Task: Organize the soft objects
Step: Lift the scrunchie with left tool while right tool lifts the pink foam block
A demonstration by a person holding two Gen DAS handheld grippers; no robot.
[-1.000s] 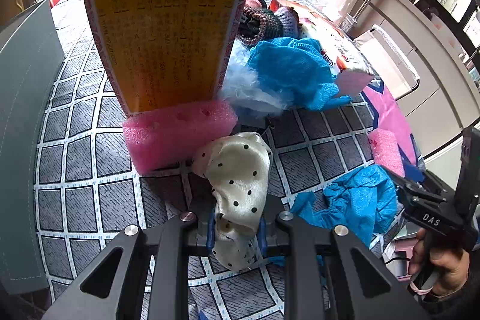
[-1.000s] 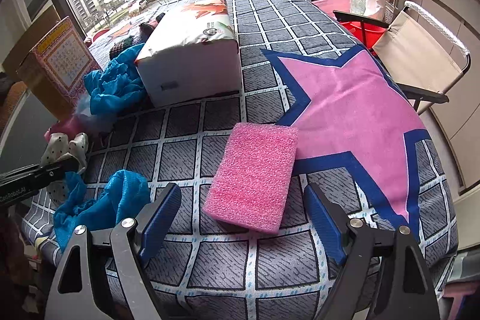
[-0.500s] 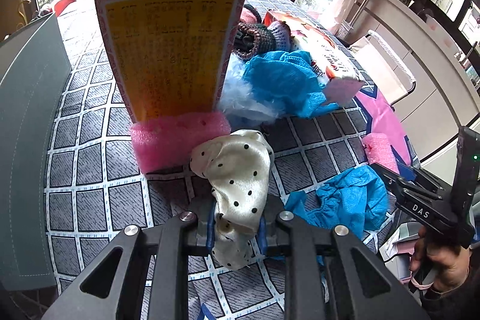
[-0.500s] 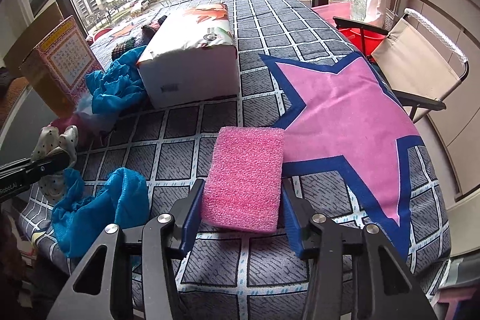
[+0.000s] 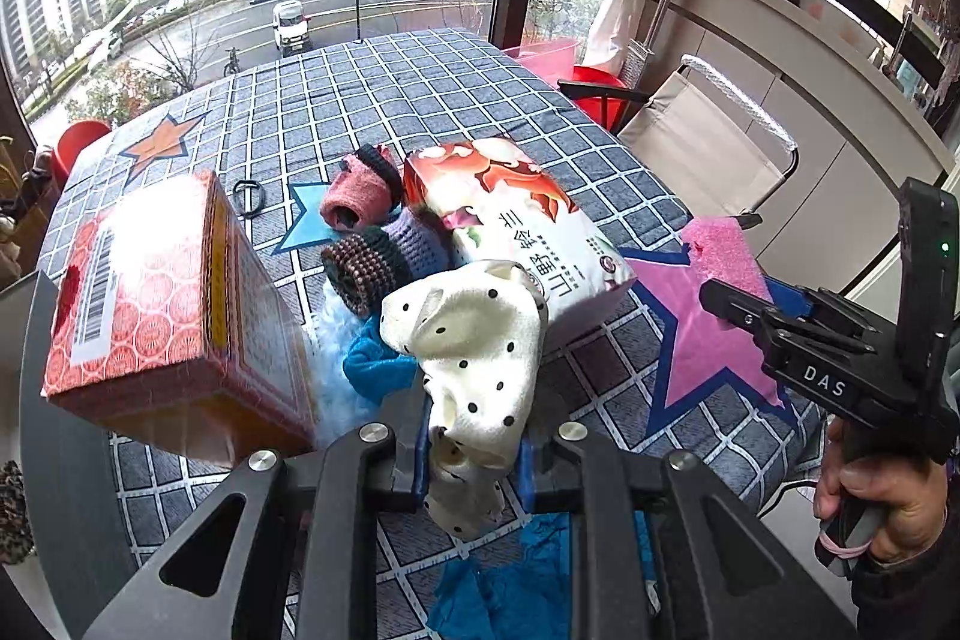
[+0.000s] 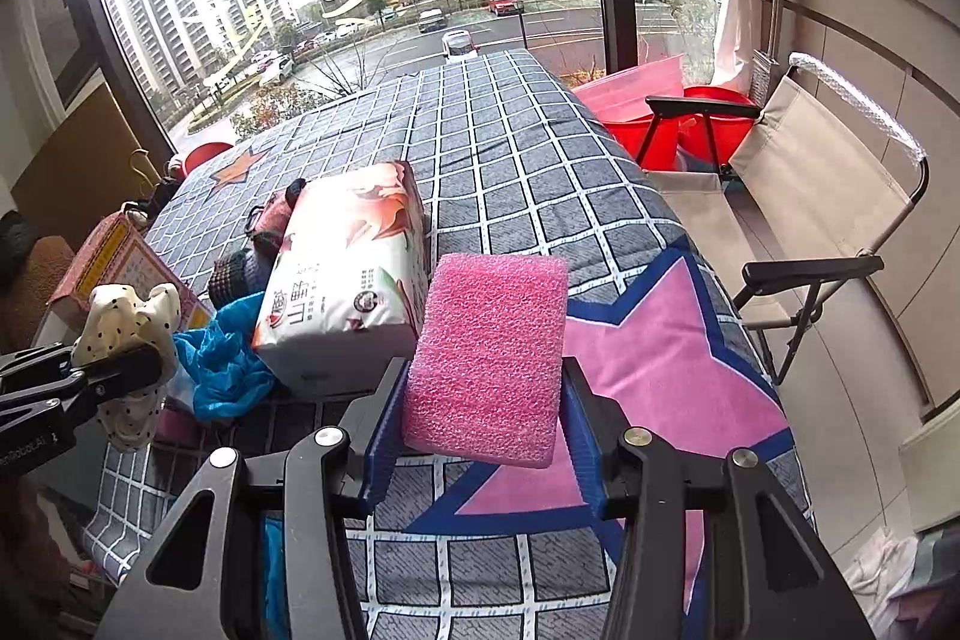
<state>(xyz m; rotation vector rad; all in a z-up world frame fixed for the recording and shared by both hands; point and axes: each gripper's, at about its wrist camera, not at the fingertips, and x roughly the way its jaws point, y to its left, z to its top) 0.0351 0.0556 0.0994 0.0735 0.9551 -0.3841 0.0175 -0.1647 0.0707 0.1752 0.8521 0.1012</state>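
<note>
Left wrist view
Left gripper point(image 5: 474, 466): fingers pressed in on the cream polka-dot cloth point(image 5: 480, 364), held clear above the table.
Polka-dot cloth: bunched, rising out of the grip and drooping a little below it.
Table point(image 5: 420, 100): covered by a grey checked cloth with star patches; the pink star point(image 5: 708, 340) lies toward its right edge.
Orange box point(image 5: 156, 292): near the left edge of the table, tilted, barcode face up.
Tissue pack point(image 5: 516, 220): mid-table, just behind the held cloth.
Knitted pieces point(image 5: 372, 226): a pink one, a brown one and a purple one, packed between box and tissue pack.
Blue cloth point(image 5: 378, 364): crumpled just before the knitted pieces; another blue heap point(image 5: 510, 586) at the near edge, under the gripper.
Black ring point(image 5: 247, 197): flat on the table beyond the box.
Right gripper point(image 5: 738, 304): enters from the right with the pink foam block point(image 5: 720, 244) between its fingers.

Right wrist view
Right gripper point(image 6: 480, 418): both blue pads clamped on the sides of the pink foam block point(image 6: 489, 358), lifted off the table above the pink star point(image 6: 660, 358).
Tissue pack point(image 6: 354, 274): just left of the foam block.
Blue cloth point(image 6: 222, 358): against the tissue pack's left side.
Left gripper point(image 6: 120, 370): at the left, above the table's near left corner, with the polka-dot cloth point(image 6: 129, 316) in its grip.
Folding chair point(image 6: 810, 196): beside the table's right edge.
</note>
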